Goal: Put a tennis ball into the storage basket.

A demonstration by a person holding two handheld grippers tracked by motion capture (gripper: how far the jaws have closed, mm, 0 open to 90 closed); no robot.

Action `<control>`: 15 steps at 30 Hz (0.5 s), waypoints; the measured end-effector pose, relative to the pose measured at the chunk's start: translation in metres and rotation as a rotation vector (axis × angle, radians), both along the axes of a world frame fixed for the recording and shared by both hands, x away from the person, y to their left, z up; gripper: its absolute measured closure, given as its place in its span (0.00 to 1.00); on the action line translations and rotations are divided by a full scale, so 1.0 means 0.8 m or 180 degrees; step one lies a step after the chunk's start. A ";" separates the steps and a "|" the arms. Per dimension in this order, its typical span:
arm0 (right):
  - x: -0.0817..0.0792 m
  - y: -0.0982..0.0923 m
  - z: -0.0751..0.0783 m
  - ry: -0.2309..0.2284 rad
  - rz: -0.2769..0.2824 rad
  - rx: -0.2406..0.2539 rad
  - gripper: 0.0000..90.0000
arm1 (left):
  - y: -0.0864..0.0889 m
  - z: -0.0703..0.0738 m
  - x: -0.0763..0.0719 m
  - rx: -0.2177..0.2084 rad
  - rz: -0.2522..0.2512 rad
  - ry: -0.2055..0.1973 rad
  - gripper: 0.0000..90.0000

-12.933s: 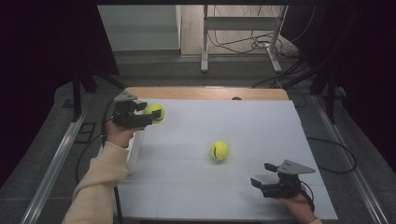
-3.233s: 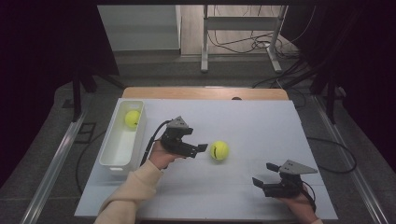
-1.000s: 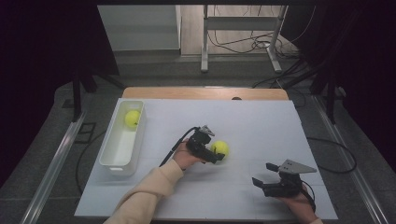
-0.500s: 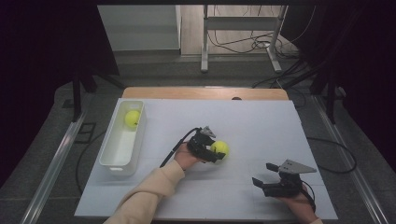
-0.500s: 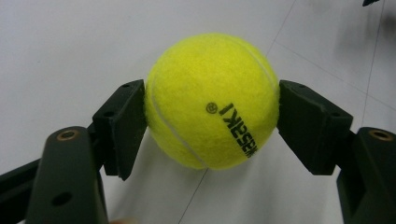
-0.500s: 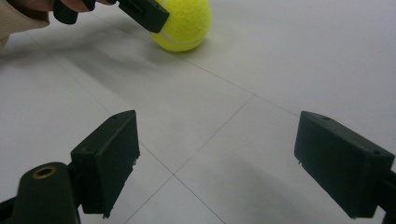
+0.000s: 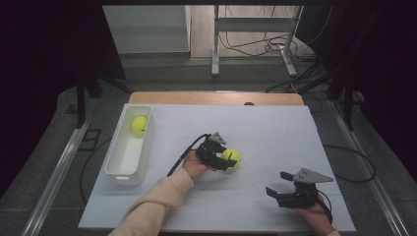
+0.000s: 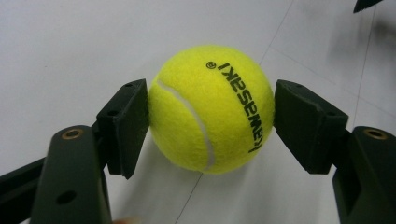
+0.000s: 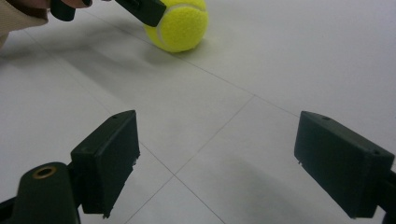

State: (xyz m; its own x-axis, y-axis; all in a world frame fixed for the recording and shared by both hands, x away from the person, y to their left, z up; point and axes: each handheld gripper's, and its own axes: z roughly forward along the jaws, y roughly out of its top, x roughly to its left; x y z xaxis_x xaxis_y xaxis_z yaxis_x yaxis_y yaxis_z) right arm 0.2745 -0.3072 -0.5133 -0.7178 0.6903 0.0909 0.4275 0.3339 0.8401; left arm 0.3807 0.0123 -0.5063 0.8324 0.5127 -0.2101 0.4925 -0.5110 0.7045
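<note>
Two tennis balls: left tongs [image 7: 227,163] clamp one [image 7: 230,157], one in tray [image 7: 129,172]; right tongs [image 7: 276,192] wide.

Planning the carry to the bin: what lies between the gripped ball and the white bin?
Bare white table in the high view, from ball to white bin.

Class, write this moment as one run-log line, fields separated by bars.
left gripper: jaws just closed, shut on tennis ball on table | right gripper: open, nothing between jaws | white bin: holds second ball
</note>
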 end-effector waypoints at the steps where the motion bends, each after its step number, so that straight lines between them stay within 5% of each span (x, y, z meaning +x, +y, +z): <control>1: 0.000 0.000 0.000 0.0002 -0.0002 -0.0002 0.16 | 0.000 0.000 0.000 -0.0008 0.0003 0.0014 0.33; 15: 0.000 0.000 0.000 0.0002 -0.0009 0.0002 0.16 | 0.007 0.005 0.001 -0.0052 0.0004 0.0069 0.34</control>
